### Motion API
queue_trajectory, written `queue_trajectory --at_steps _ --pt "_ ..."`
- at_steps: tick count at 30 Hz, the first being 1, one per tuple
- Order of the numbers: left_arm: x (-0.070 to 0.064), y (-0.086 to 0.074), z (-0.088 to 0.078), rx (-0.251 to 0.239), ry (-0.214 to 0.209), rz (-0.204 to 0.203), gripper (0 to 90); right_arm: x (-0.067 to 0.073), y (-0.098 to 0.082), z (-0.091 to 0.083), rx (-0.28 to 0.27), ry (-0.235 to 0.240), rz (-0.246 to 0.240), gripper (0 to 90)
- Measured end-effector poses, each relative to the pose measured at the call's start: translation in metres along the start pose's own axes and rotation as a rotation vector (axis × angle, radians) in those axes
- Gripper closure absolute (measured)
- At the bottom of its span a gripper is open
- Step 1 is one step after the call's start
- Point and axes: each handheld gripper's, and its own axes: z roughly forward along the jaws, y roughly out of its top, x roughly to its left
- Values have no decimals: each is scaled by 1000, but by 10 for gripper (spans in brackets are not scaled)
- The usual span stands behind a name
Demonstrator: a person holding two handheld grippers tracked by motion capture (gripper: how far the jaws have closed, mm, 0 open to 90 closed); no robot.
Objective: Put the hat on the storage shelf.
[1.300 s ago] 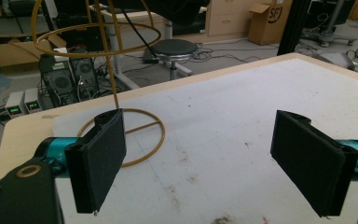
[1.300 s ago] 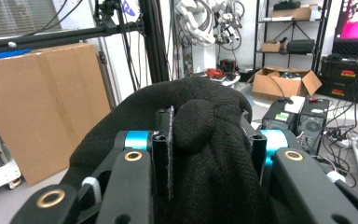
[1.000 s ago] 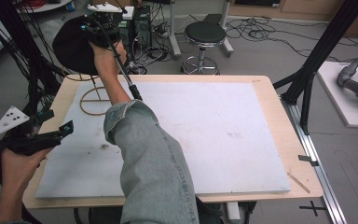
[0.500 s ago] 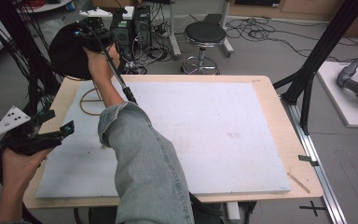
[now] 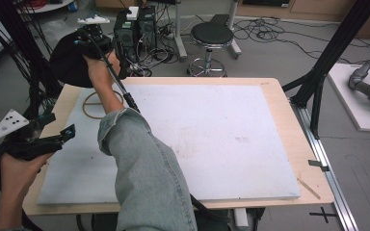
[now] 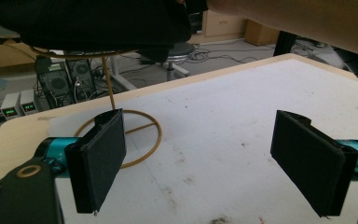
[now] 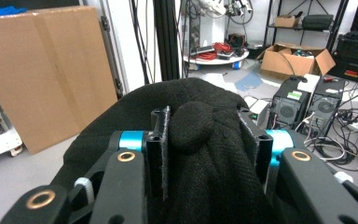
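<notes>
A black knit hat (image 5: pixel 70 60) rests on top of a thin brass stand whose ring base (image 5: pixel 101 103) lies on the white board (image 5: pixel 212 134) at the far left corner. My right gripper (image 5: pixel 79 45) is at the hat's crown. In the right gripper view its jaws (image 7: pixel 205 135) have just been opening. A bump of the hat (image 7: pixel 186 93) stands between them, touching one pad and apart from the other. My left gripper (image 5: pixel 61 124) hovers open at the table's left edge, nothing between its jaws (image 6: pixel 200 158). Beyond those jaws are the stand (image 6: pixel 121 140) and the hat (image 6: pixel 98 23).
The board covers most of a wooden table (image 5: pixel 289 125). A denim-sleeved forearm (image 5: pixel 139 163) crosses the left half, with a black cable (image 5: pixel 120 82) along it. Beyond the table stand a stool (image 5: pixel 212 36), computer towers (image 5: pixel 135 29) and black frame posts (image 5: pixel 327 62).
My right hand and the hat have shifted left and a little lower, over the stand. The left hand has stayed in place.
</notes>
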Motion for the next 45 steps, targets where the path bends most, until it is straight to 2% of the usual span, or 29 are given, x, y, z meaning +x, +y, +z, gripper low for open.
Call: queue_trajectory --at_steps 9,22,29,35,45 --pt "0 0 0 0 1 -1 185 -1 -3 4 43 4 -18 551" --pt "0 0 0 1 0 -1 185 -3 -7 5 42 -4 -16 424" --pt "0 0 0 2 -1 1 184 -3 -6 3 39 -4 -30 417" --pt "0 1 0 2 -1 2 185 -6 -3 -5 33 -2 -46 401" --pt "-1 0 2 9 0 7 185 -29 0 -30 24 -25 -37 354"
